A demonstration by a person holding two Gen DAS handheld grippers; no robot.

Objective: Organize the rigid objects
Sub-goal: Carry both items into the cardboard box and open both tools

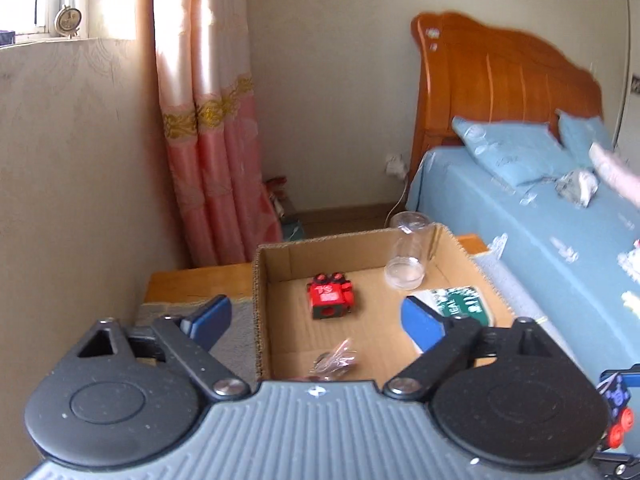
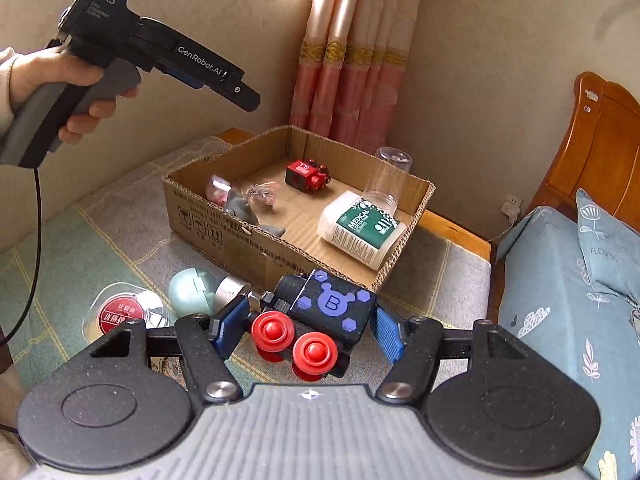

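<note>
The right gripper [image 2: 304, 330] clamped a black block toy with red wheels [image 2: 320, 320]; the left gripper [image 1: 316, 316] stood wide, empty, with the open cardboard box [image 1: 262, 280] ahead.

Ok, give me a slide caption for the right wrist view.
Right gripper clamps a black toy block above the cardboard box.

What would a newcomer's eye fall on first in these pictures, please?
Probably the black toy block with red wheels, gripped in the right tool in the foreground. Behind it sits an open cardboard box holding a red toy block, a clear jar and a white medical packet.
</note>
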